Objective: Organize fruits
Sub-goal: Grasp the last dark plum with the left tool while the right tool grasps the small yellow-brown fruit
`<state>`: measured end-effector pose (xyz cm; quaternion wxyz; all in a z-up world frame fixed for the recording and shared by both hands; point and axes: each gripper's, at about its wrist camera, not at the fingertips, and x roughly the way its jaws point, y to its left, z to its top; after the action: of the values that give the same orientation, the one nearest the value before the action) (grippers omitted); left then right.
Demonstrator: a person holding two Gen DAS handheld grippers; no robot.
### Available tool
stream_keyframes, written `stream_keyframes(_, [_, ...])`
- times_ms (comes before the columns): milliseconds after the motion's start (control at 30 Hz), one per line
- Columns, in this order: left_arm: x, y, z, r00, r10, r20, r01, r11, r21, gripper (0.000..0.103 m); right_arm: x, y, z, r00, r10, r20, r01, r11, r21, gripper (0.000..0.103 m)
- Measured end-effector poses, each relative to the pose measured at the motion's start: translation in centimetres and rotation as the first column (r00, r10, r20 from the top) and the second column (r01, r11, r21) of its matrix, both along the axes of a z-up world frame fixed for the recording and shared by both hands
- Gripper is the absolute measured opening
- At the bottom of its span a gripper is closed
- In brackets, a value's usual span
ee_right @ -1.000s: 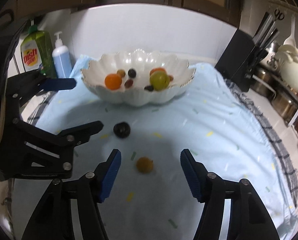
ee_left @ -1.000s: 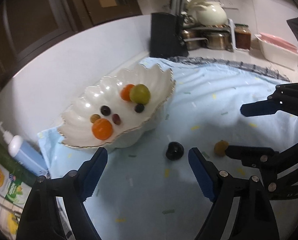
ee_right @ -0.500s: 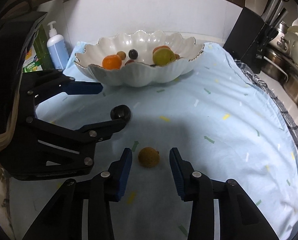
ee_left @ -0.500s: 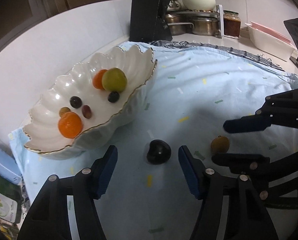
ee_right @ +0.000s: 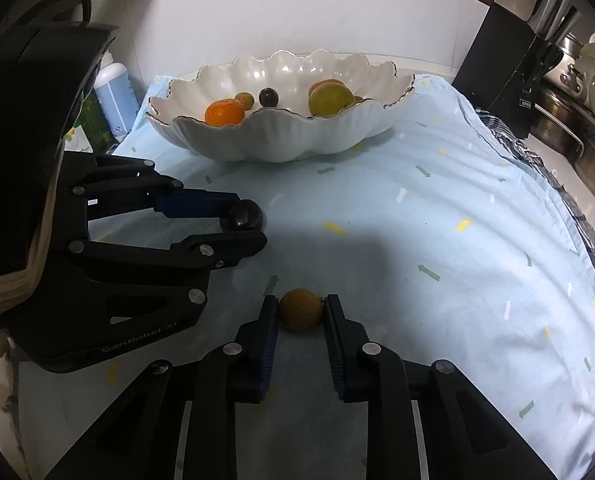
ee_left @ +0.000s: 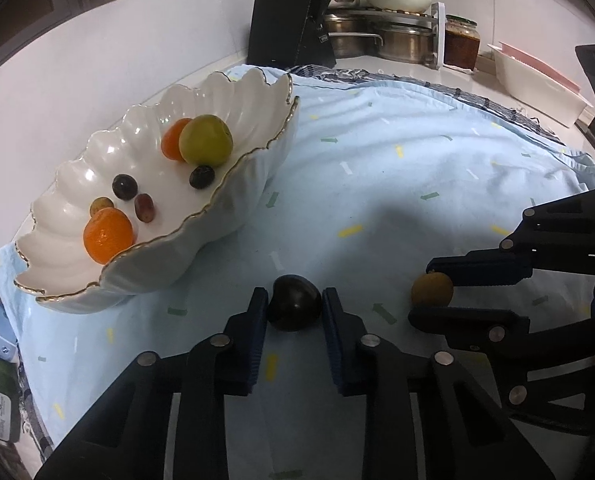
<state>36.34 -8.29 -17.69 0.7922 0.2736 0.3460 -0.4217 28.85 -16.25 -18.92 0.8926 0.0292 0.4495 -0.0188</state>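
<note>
A dark plum [ee_left: 295,309] lies on the light blue cloth [ee_left: 417,168] between the pads of my left gripper [ee_left: 294,300]; its jaws are closing and both pads touch the fruit. To its right, my right gripper [ee_right: 301,305] is closing on a small brown fruit [ee_right: 300,313], with both pads against it. From the right wrist view, the left gripper [ee_right: 249,220] and the plum [ee_right: 241,216] show at the left. The white scalloped bowl [ee_left: 201,252] stands behind, holding two oranges, a green fruit [ee_left: 205,140] and several small dark fruits.
A black knife block [ee_left: 289,20], steel pots [ee_left: 401,40], a jar [ee_left: 461,42] and a white tub [ee_left: 537,84] line the back of the counter. A blue pump bottle [ee_right: 115,92] stands left of the bowl [ee_right: 281,136].
Both grippers have dropped toward the cloth and narrowed from wide open. The left now touches the dark plum and the right touches the brown fruit.
</note>
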Motion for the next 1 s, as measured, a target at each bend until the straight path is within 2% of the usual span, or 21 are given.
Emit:
stream_keyframes(333, [-0.5,0.6,1.5,0.999,0.035,-0.002,-0.035,0.999,-0.036,0.027,-0.3,-0.2,1.2,0.999,-0.007,0.042,0.007,1.0,0.005,0.024])
stream_keyframes(700, [-1.6,2.1,4.3,0.993,0.118,0.009,-0.116,0.988,-0.098,0.027,-1.0,-0.1,3.8,0.993,0.0,0.12,0.003,1.0,-0.024,0.024])
stream_keyframes(1000, [-2.1,3.5,6.8,0.977,0.213,0.023,-0.206,0.963,-0.171,0.027,-1.3,0.3,6.1,0.981,0.029,0.191,-0.019,0.999,-0.05,0.024])
